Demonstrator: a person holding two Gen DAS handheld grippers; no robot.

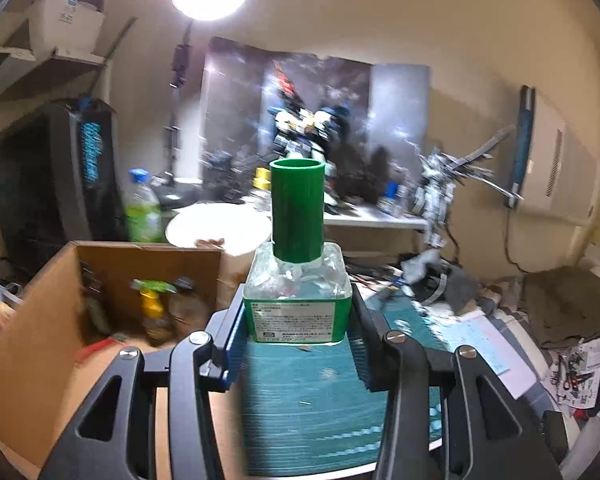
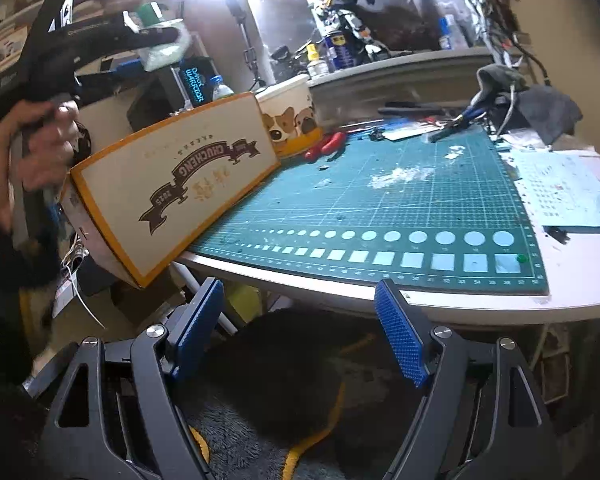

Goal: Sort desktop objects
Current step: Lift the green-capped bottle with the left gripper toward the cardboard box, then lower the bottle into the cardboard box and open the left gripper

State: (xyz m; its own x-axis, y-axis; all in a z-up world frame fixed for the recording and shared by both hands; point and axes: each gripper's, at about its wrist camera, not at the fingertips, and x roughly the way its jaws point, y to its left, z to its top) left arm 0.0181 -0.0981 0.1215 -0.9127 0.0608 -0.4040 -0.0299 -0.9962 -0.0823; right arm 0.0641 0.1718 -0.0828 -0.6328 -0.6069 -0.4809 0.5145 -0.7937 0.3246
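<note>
Sorting partly done: left claw (image 1: 298,332) grips the green-capped glass bottle (image 1: 298,280) above the cutting mat, beside the cardboard box (image 1: 60,280) already holding bottles; right claw (image 2: 300,328) gapes empty; pliers (image 2: 326,146) remain on the counter (image 2: 580,292).

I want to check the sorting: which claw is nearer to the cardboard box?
Left. The left claw, shut on a green-capped bottle, is beside the cardboard box. The right claw is open, low before the table edge, apart from it.
</note>
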